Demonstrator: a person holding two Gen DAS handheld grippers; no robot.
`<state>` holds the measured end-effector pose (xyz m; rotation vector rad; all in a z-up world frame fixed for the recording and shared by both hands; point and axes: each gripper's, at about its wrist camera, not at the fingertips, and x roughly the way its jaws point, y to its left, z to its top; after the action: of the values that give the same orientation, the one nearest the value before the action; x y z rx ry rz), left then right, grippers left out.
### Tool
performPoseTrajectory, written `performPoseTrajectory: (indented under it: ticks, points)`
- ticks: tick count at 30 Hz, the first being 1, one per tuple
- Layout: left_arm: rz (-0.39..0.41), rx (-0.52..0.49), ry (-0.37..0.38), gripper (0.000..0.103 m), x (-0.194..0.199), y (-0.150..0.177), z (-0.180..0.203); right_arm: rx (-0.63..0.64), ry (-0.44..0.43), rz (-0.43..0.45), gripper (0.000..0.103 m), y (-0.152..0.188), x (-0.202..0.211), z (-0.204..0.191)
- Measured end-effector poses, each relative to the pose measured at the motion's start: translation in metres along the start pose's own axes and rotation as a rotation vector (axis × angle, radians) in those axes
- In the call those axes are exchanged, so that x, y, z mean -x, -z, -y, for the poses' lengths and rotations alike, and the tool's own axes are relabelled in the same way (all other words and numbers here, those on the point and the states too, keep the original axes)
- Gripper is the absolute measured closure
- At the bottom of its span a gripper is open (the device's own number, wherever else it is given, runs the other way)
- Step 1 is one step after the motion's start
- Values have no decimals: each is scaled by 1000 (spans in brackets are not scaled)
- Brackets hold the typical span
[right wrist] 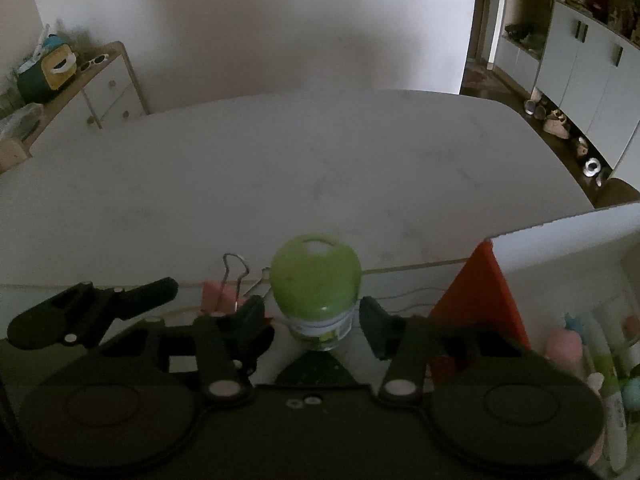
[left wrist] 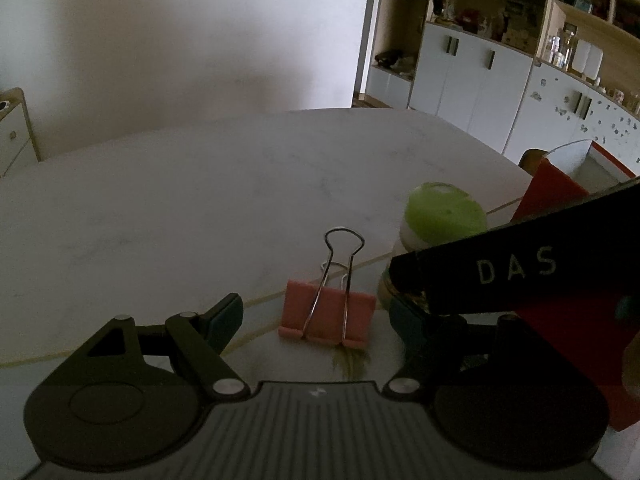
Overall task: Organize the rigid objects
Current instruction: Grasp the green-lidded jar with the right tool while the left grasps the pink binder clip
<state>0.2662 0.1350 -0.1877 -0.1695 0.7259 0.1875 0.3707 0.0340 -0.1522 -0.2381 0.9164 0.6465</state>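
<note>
The pink metal binder clip with its silver wire handles raised lies on the pale marble-look counter, between the two dark fingers of the left hand-held gripper, whose jaws stand wide apart and do not touch the clip. In the right wrist view the same clip shows at the left, partly behind the gripper parts. Just to the right of the clip stands the small clear bottle with a rounded green plastic cap, upright on the counter; in the left wrist view the green cap is partly hidden by a black bar marked with white letters. The right hand-held gripper has its fingers on either side of the bottle's lower body, close to it; a narrow gap shows on each side, so the pads do not appear to press on it. Further right stands an open white box with a red inner side, holding pens and small pastel items near the right edge.
</note>
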Motion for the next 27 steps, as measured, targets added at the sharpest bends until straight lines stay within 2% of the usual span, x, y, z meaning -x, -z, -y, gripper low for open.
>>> performPoseTrajectory:
  ticks: [1, 3, 7, 9, 18, 27]
  points:
    - [-1, -1, 0, 23, -1, 0, 0, 1, -1, -1, 55, 0, -1, 1]
    - [-5, -9, -1, 33, -2, 0, 0, 2, 1, -5, 57, -1, -2, 0]
    - [-17, -7, 9, 42, -4, 0, -3, 3, 3, -8, 61, -1, -4, 0]
    - [-16, -14, 14, 52, -4, -2, -3, 6, 3, -6, 62, 0, -4, 0]
    - [-28, 6, 6, 54, 4, -2, -8, 0, 4, -4, 62, 2, -1, 2]
    - [-31, 18, -16, 54, 22, -8, -3, -1, -18, 5, 62, 8, 21, -1]
